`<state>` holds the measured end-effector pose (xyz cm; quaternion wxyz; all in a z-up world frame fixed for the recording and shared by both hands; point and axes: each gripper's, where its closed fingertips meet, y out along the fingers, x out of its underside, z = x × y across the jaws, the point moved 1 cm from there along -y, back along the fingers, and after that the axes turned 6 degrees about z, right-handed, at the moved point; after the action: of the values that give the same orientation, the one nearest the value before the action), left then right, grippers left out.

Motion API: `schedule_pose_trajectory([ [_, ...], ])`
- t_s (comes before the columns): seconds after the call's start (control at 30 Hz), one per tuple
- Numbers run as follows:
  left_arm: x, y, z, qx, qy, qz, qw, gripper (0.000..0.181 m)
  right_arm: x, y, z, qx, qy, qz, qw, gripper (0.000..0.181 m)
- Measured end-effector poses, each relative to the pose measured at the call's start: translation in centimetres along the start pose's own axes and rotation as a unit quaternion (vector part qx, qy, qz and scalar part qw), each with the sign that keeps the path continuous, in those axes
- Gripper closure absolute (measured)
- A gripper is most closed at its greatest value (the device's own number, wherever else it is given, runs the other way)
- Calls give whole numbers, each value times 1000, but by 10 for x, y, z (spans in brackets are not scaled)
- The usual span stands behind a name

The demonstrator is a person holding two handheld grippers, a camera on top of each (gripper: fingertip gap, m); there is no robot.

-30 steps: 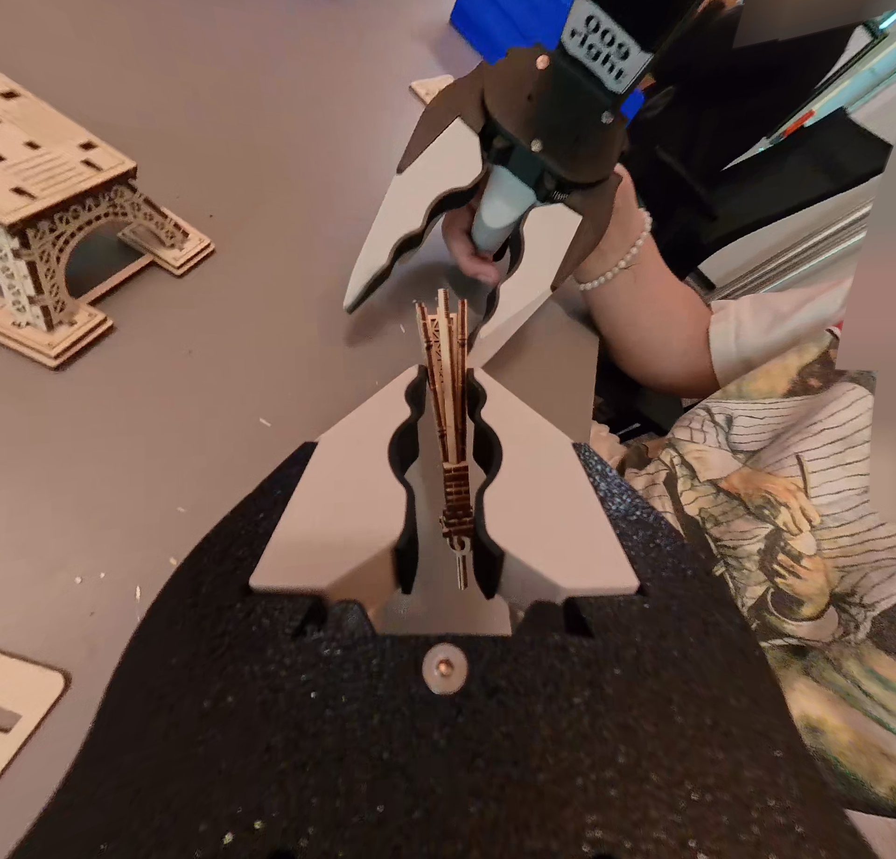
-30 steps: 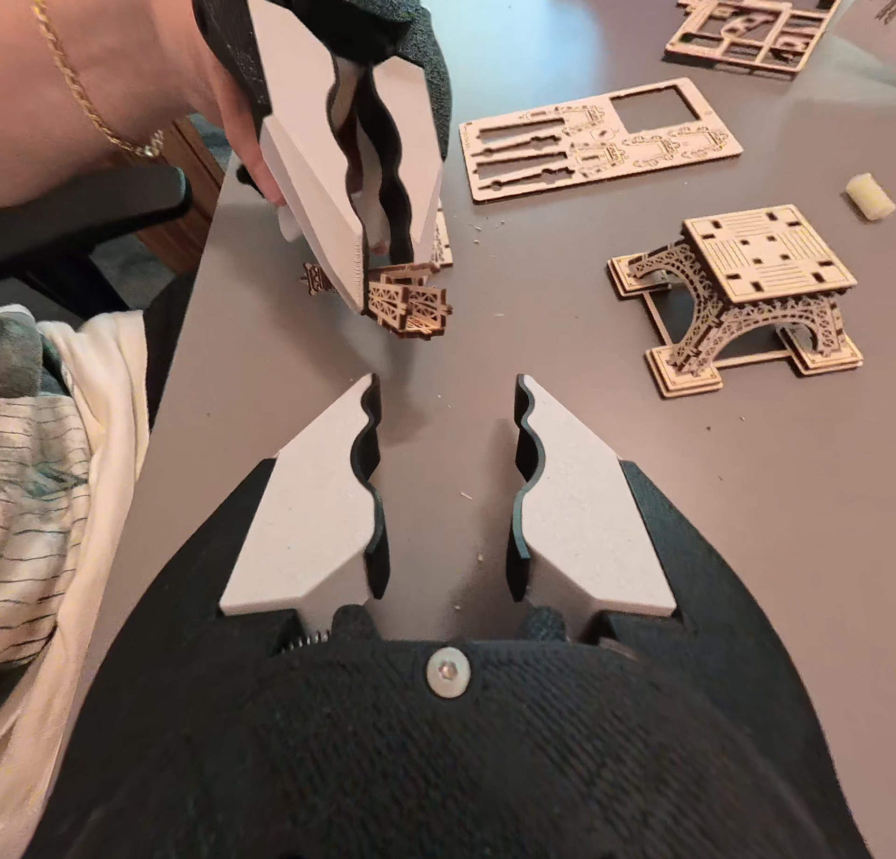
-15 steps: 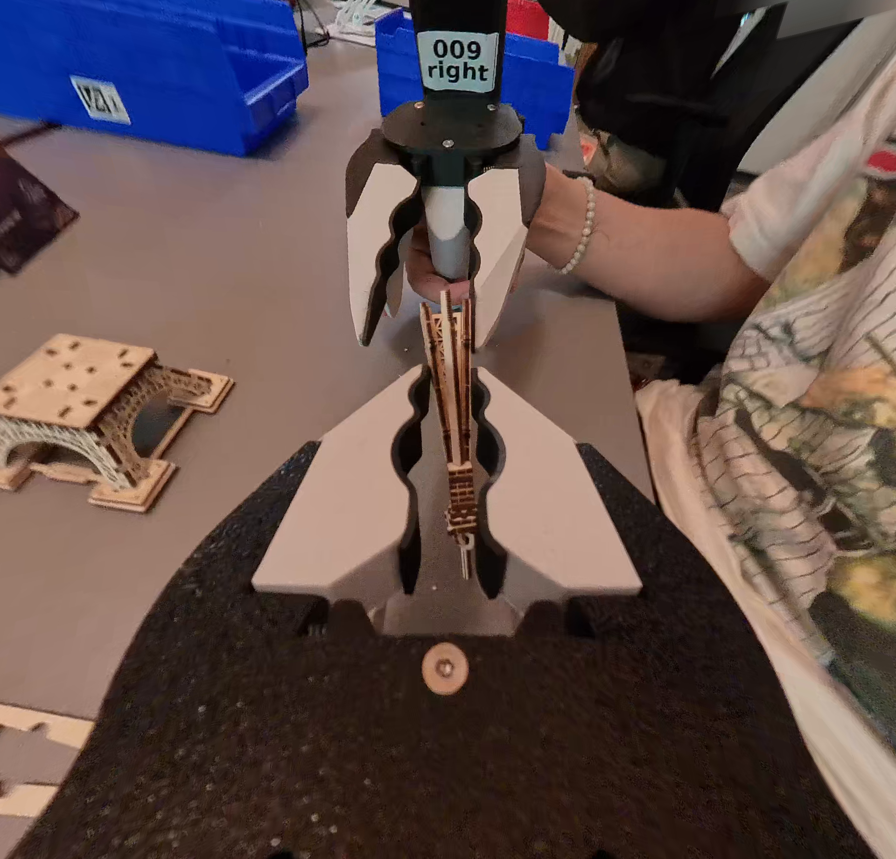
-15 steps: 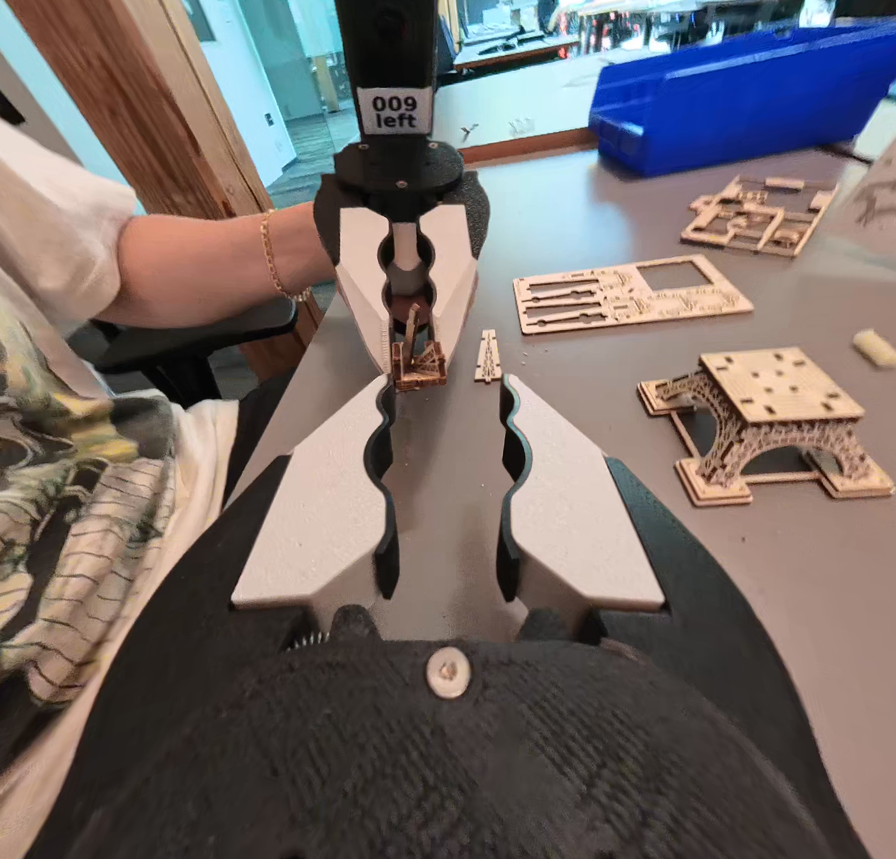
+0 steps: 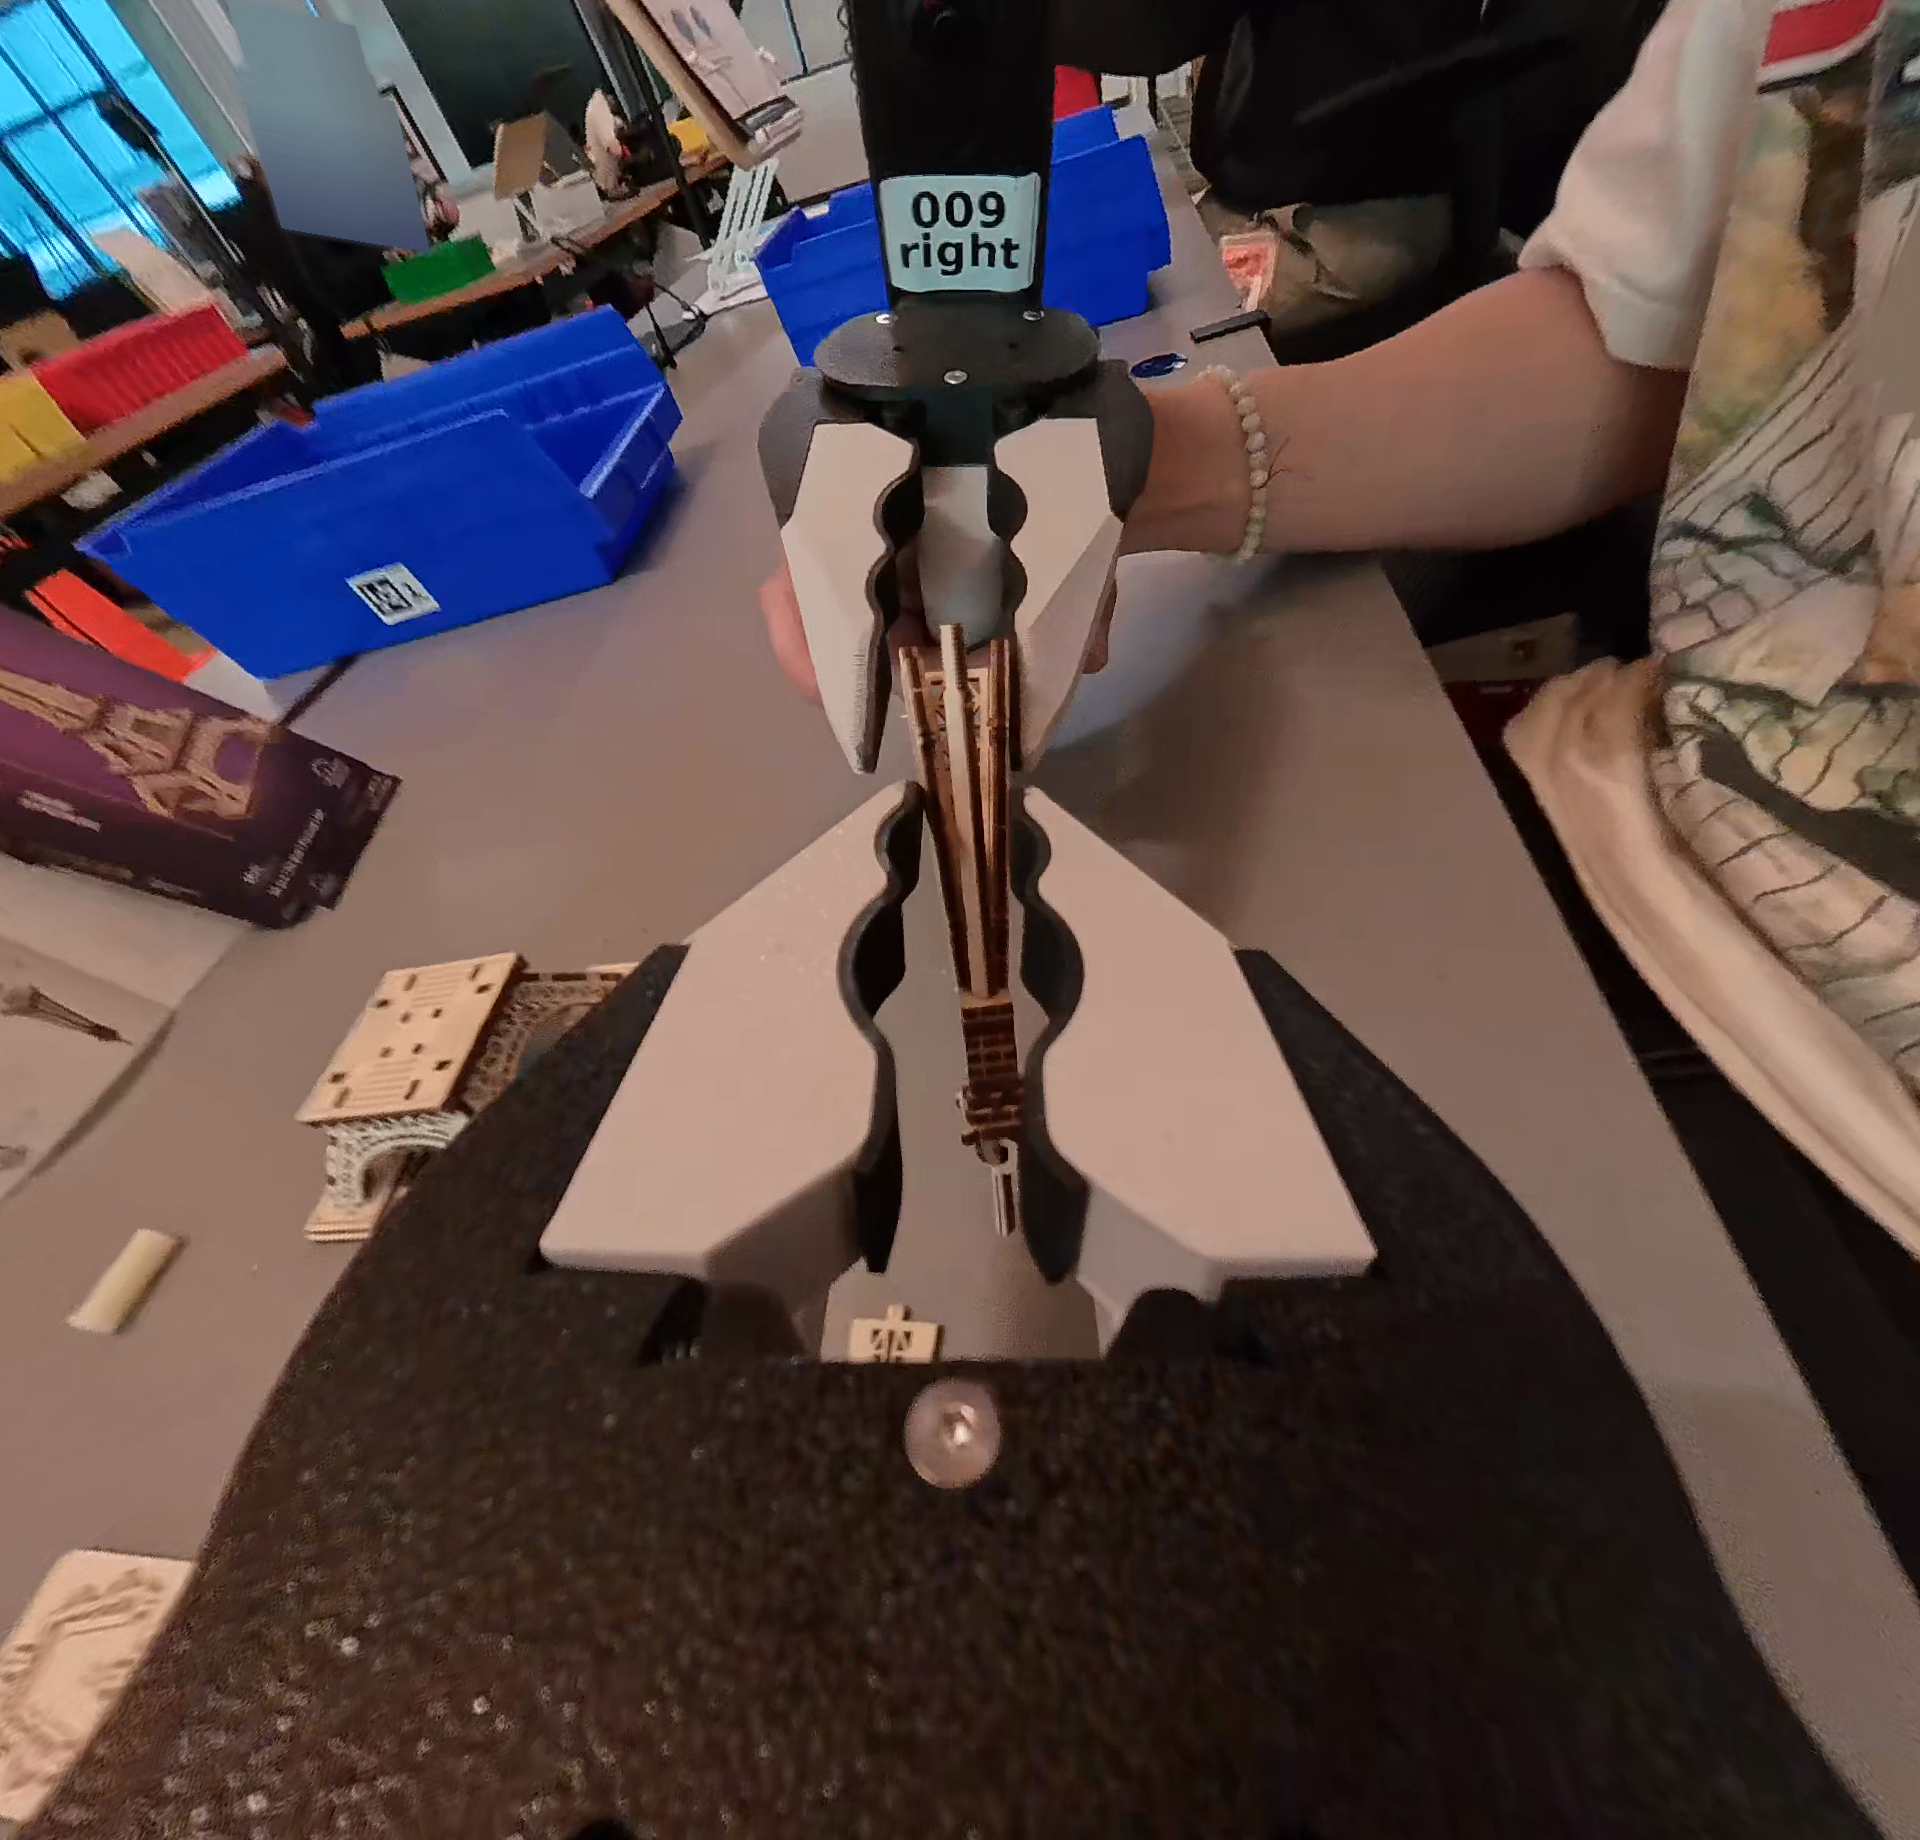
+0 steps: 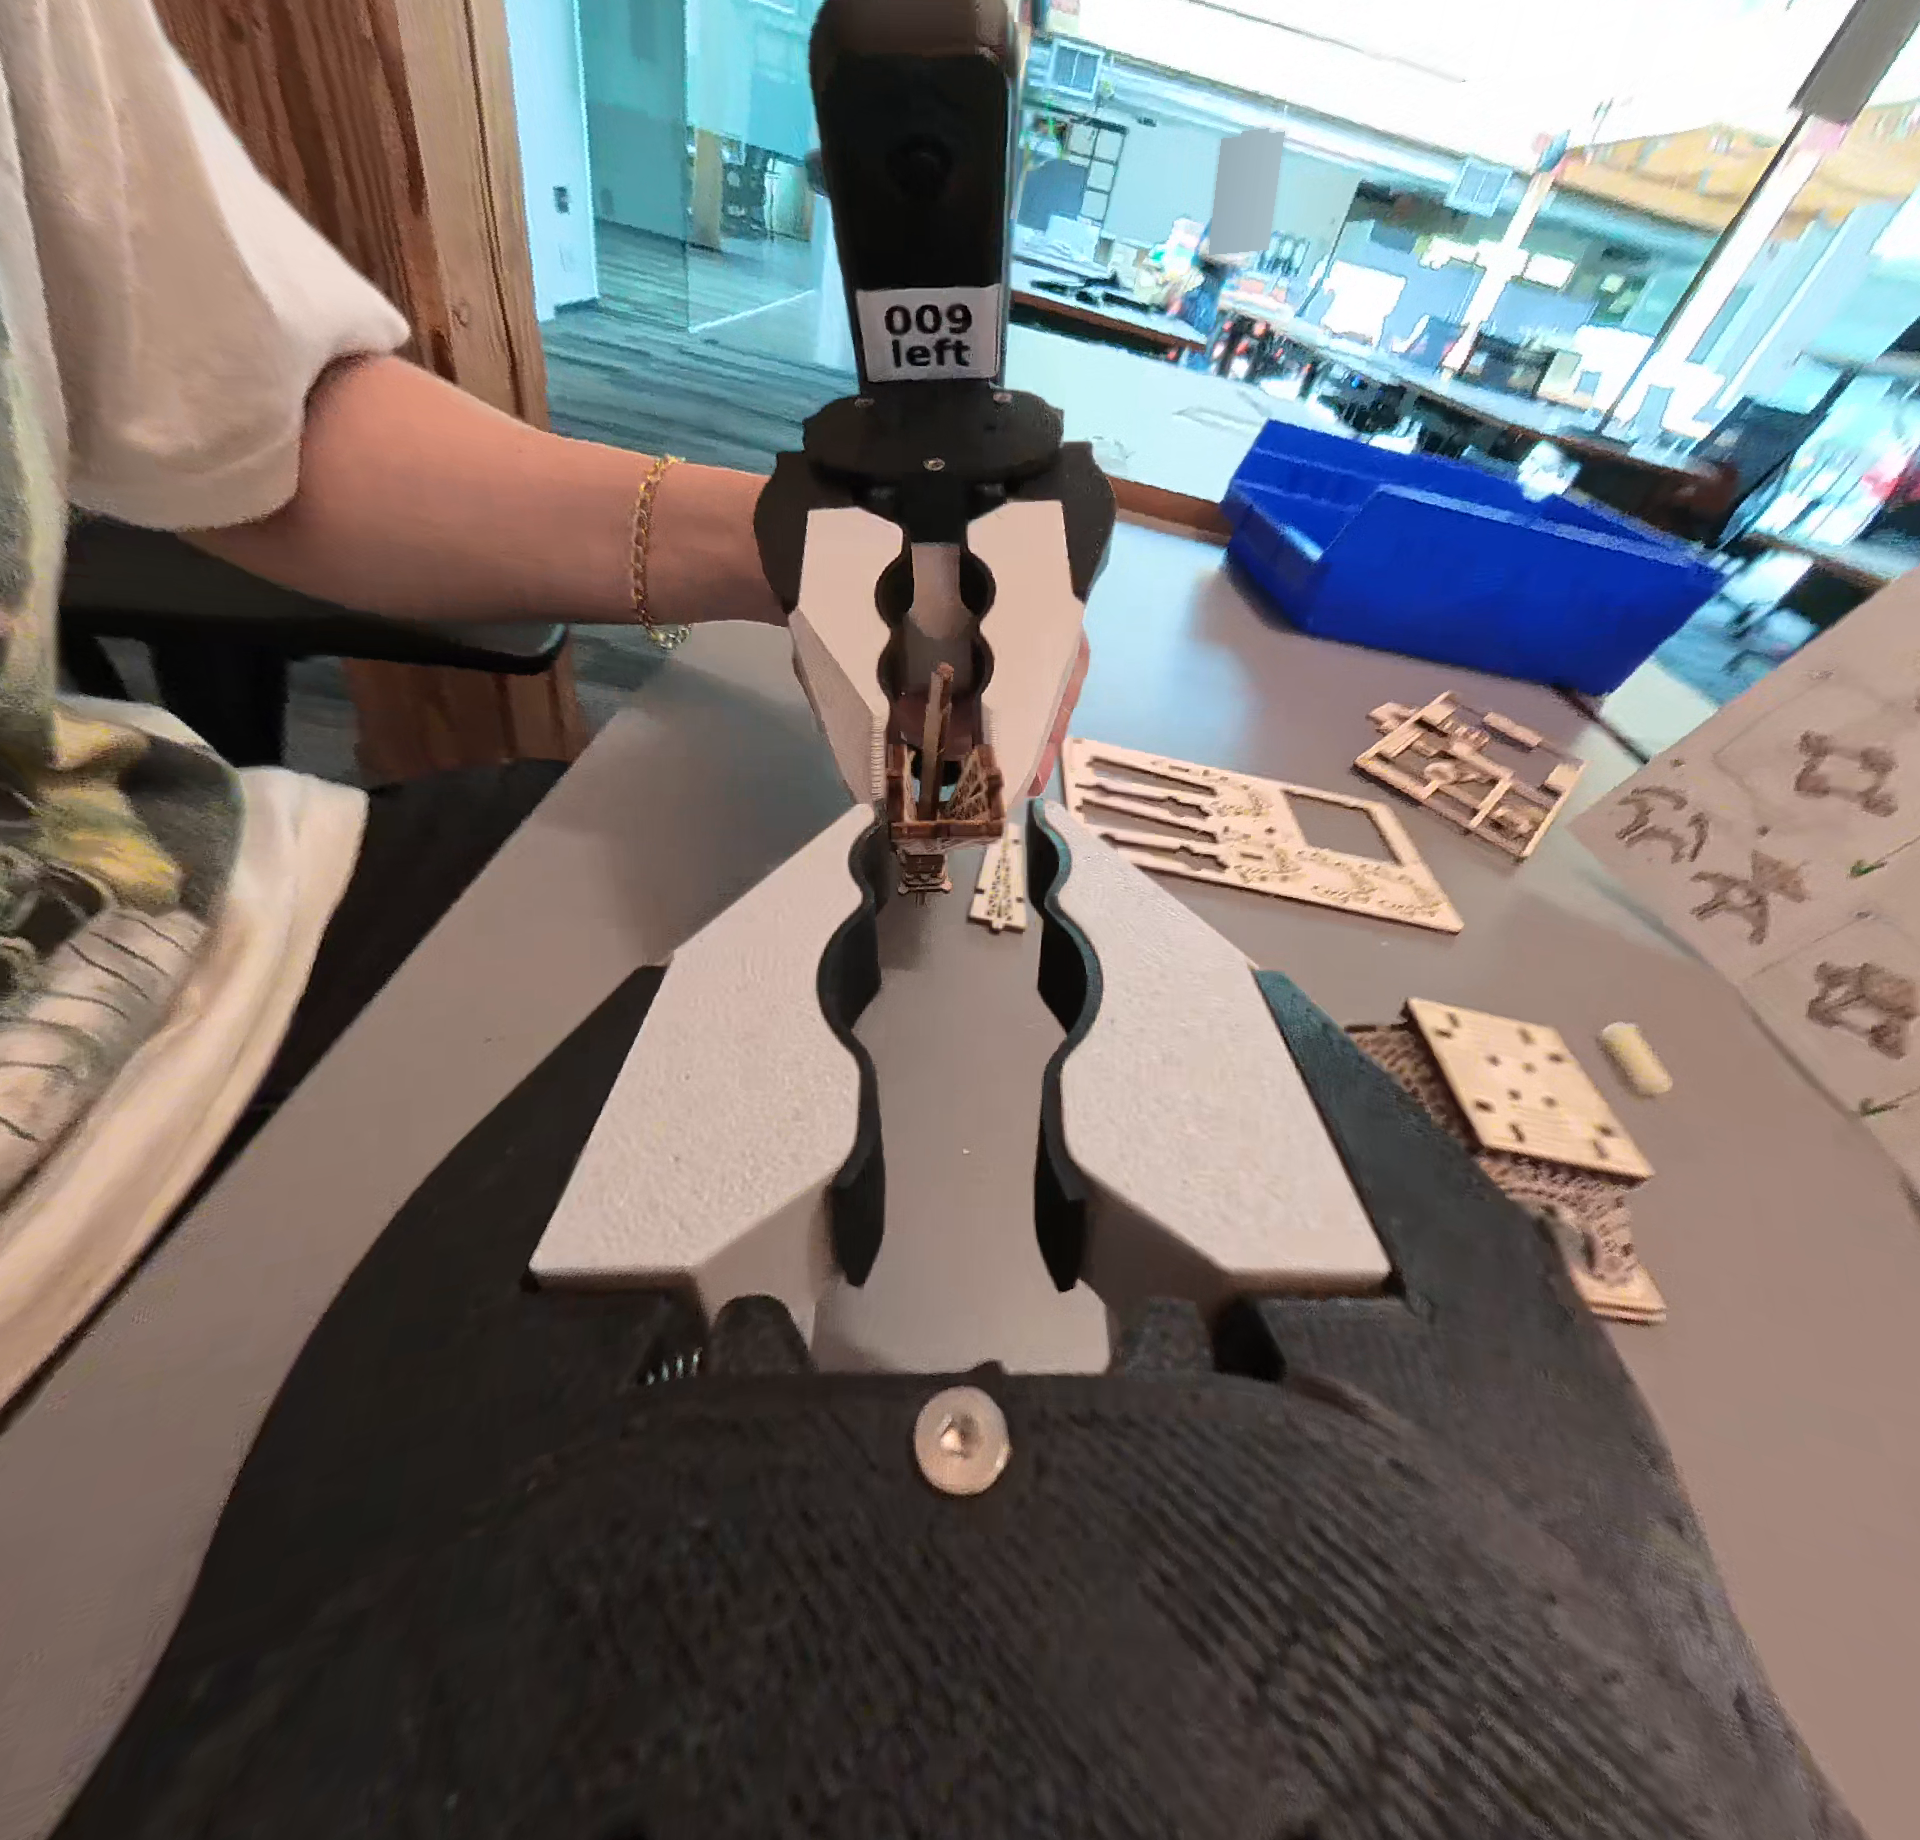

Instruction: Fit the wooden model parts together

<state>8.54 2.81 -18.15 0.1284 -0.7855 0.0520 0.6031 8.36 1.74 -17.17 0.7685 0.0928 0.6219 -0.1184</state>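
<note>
the right gripper (image 6: 951, 834) stood open, its jaws apart above the grey table (image 6: 1195, 647). facing it, the left gripper (image 6: 935, 751) clamped a wooden tower spire (image 6: 940, 803). a small wooden strip (image 6: 1003, 886) lay flat just beside the spire.

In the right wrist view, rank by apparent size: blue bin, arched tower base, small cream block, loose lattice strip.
1. Blue bin, though farthest away.
2. Arched tower base, partly hidden by the gripper.
3. Loose lattice strip.
4. Small cream block, close to the strip; unsure.

grey table (image 5: 582, 751) | wooden pillar (image 6: 343, 180) | bright glass walls (image 6: 1455, 128) | blue bins (image 5: 416, 502)
</note>
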Motion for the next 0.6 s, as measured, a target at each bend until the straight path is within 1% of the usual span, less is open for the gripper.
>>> schedule_pose_trajectory([
  [0.07,0,-1,0,-3,45,-3,999,167,-1,1,0,11,-42,3,999,158],
  [0.23,5,0,1,-17,162,-33,986,167,3,1,2,42,-118,-12,992,143],
  [0.3,8,0,-1,-31,202,-46,978,167,11,1,0,43,-147,-30,988,143],
  [0.37,9,-1,-3,-45,234,-52,970,167,17,3,-2,37,-172,-46,983,148],
  [0.43,10,-1,-4,-53,245,-50,967,167,20,5,0,47,-197,-53,978,158],
  [0.53,15,-4,-5,-57,246,-50,966,167,24,7,2,52,-223,-67,971,159],
  [0.6,16,-6,-8,-65,242,-47,967,167,23,5,8,67,-226,-67,969,163],
])
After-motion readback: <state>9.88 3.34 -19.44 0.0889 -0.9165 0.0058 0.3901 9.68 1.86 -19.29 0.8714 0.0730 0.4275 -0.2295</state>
